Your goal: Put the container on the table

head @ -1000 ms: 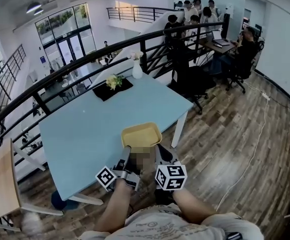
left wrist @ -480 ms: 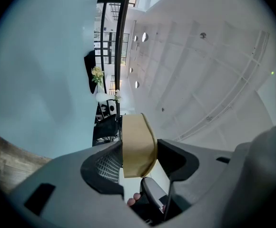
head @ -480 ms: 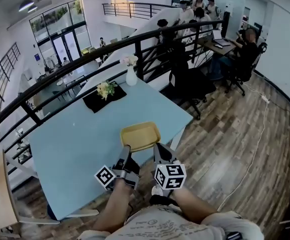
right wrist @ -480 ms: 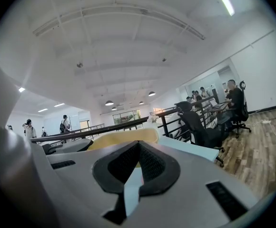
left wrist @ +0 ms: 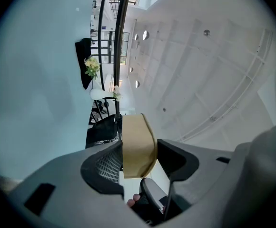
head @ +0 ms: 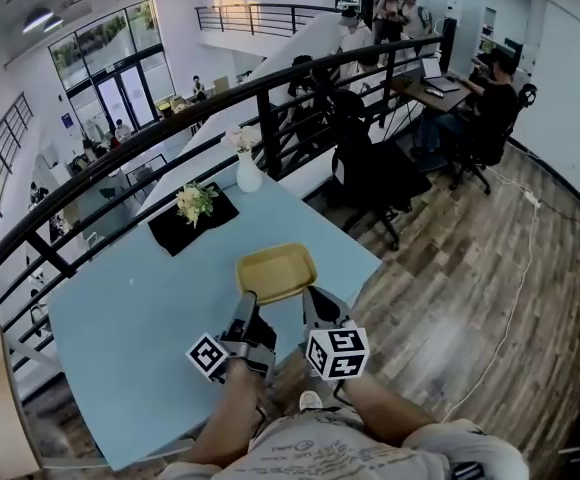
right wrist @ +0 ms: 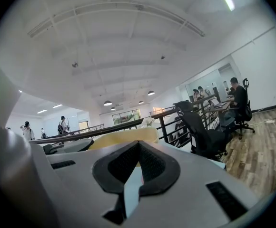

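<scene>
A shallow yellow container (head: 275,271) hangs level above the near right part of the light blue table (head: 130,308). My left gripper (head: 245,304) is shut on its near left edge. In the left gripper view the yellow wall (left wrist: 138,144) sits pinched between the two dark pads of that gripper (left wrist: 139,158). My right gripper (head: 311,300) holds the near right edge. In the right gripper view its pads (right wrist: 135,163) stand almost together, with the yellow rim (right wrist: 123,137) rising just beyond them.
A white vase with flowers (head: 248,173) and a black mat with a flower bunch (head: 192,208) stand at the table's far side, by a black railing (head: 270,118). A black office chair (head: 370,173) is past the table's right corner. People sit at desks (head: 450,78) far right.
Both grippers have carried the container forward together. The table, vase and mat have drawn closer, and the container now hangs further in over the tabletop.
</scene>
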